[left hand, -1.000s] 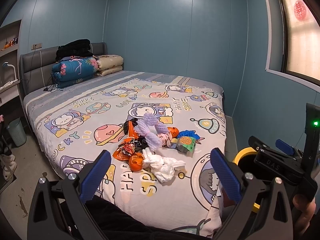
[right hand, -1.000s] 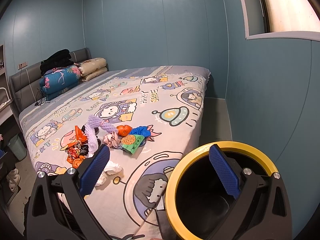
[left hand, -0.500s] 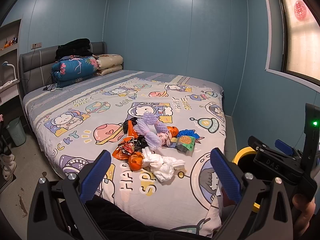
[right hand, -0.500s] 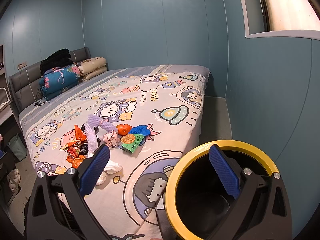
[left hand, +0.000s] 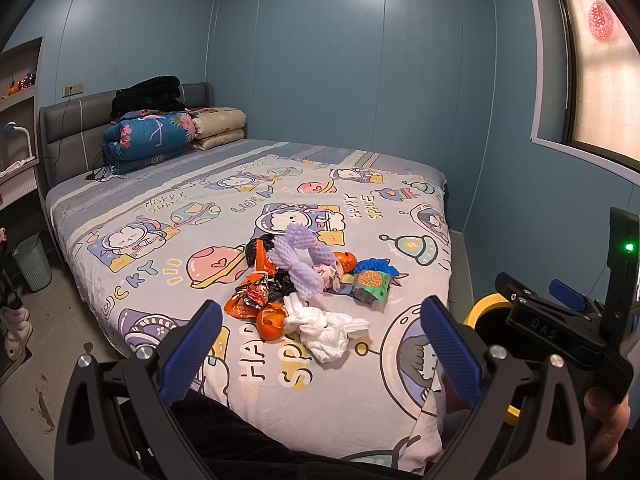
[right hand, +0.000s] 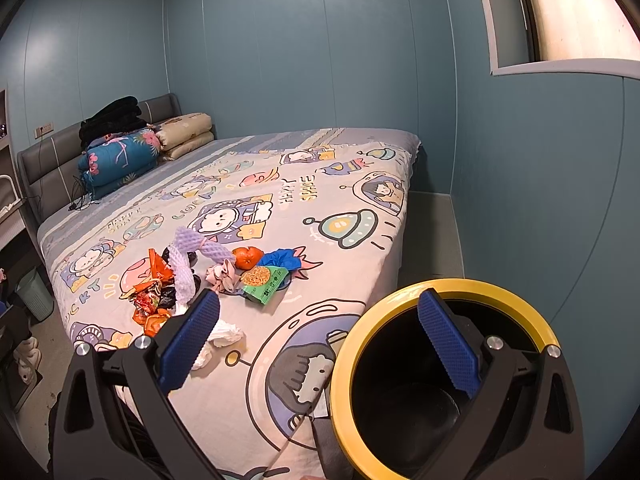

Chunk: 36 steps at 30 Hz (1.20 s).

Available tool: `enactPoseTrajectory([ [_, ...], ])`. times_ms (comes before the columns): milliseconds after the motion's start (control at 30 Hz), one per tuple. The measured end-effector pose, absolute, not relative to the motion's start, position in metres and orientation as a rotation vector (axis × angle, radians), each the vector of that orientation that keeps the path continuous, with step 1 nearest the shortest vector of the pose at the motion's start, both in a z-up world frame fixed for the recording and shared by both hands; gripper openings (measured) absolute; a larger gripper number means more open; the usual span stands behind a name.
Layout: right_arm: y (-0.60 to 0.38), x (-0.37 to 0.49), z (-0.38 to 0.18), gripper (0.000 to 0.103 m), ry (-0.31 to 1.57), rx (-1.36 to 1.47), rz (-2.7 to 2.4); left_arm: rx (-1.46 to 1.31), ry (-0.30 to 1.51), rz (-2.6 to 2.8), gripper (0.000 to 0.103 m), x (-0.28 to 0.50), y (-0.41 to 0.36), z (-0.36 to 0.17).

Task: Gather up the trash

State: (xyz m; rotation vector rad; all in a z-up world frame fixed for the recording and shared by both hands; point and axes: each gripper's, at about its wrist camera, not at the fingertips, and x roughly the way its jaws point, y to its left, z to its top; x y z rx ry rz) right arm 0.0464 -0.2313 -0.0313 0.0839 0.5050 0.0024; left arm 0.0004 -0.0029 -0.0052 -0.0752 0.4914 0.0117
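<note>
A heap of trash lies on the cartoon-print bed (left hand: 168, 216): crumpled white tissue (left hand: 326, 330), orange peel (left hand: 270, 320), orange wrappers (left hand: 250, 296), purple foam net (left hand: 296, 264), a tangerine (left hand: 345, 261), a green snack packet (left hand: 370, 286) and blue scrap (left hand: 376, 266). My left gripper (left hand: 320, 350) hovers open just short of the tissue, holding nothing. My right gripper (right hand: 320, 340) is open and empty, above the rim of a black bin with a yellow rim (right hand: 384, 308) at the bed's corner. From the right wrist I see the packet (right hand: 264, 282), tangerine (right hand: 247, 257) and tissue (right hand: 222, 336).
Folded quilts (left hand: 148, 136) and pillows (left hand: 218, 126) sit by the grey headboard. A green basket (left hand: 32, 260) stands on the floor at left, near shoes (left hand: 14, 328). Blue walls close in behind and right; a narrow floor strip (right hand: 430, 232) runs beside the bed.
Both grippers stay open and nearly still; the views shift only very slightly. The trash pile has not moved.
</note>
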Motion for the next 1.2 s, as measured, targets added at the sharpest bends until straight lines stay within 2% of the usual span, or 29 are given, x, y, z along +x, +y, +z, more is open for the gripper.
enactPoseTrajectory([
  [867, -0.232, 0.047, -0.033, 0.095, 0.523, 0.084, -0.005, -0.086, 0.506, 0.003, 0.096, 0.000, -0.003, -0.010],
  [1200, -0.242, 0.075, -0.040, 0.095, 0.586, 0.114, -0.031, -0.091, 0.519, 0.003, 0.096, 0.002, 0.001, -0.011],
])
